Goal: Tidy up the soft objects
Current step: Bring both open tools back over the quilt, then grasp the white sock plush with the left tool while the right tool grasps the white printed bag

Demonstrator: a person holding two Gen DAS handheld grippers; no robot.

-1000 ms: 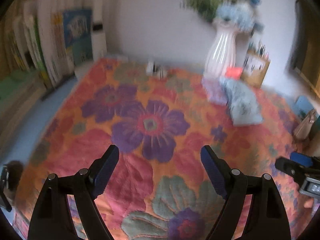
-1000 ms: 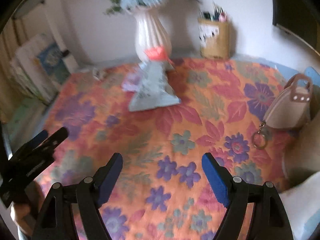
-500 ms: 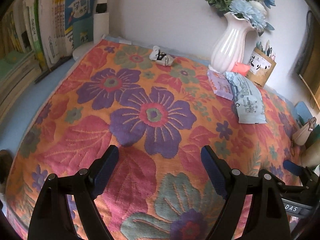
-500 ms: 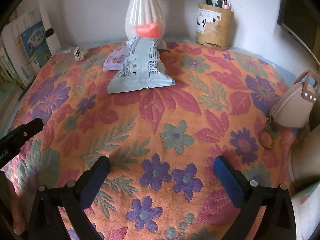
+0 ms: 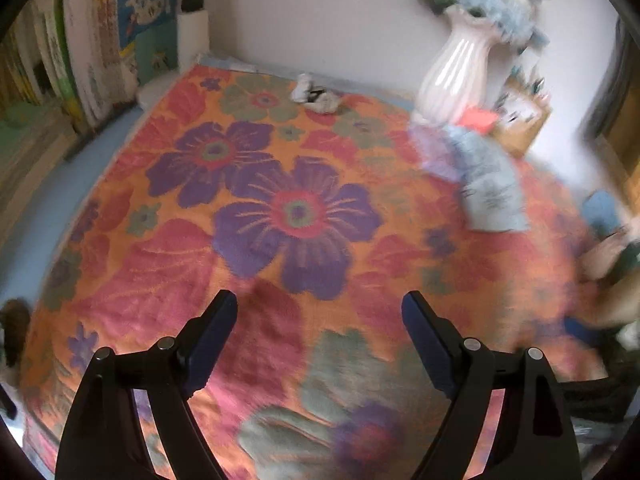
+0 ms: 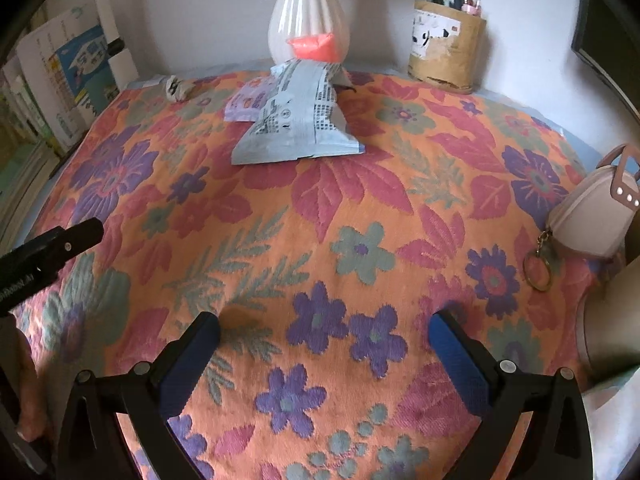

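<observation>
Soft packets [image 6: 294, 120] are piled just in front of the vase [image 6: 308, 12]. Nothing is held yet: left tongs [image 5: 318, 332] and right tongs [image 6: 324, 340] are wide open. A reach toward the vase is needed next.

Both tongs have black plastic arms with round silver screws at the joints. The left tongs [image 5: 318, 312] carry dark blue flat pads; the pads of the right tongs [image 6: 324, 338] are brighter blue with a fine texture.
</observation>
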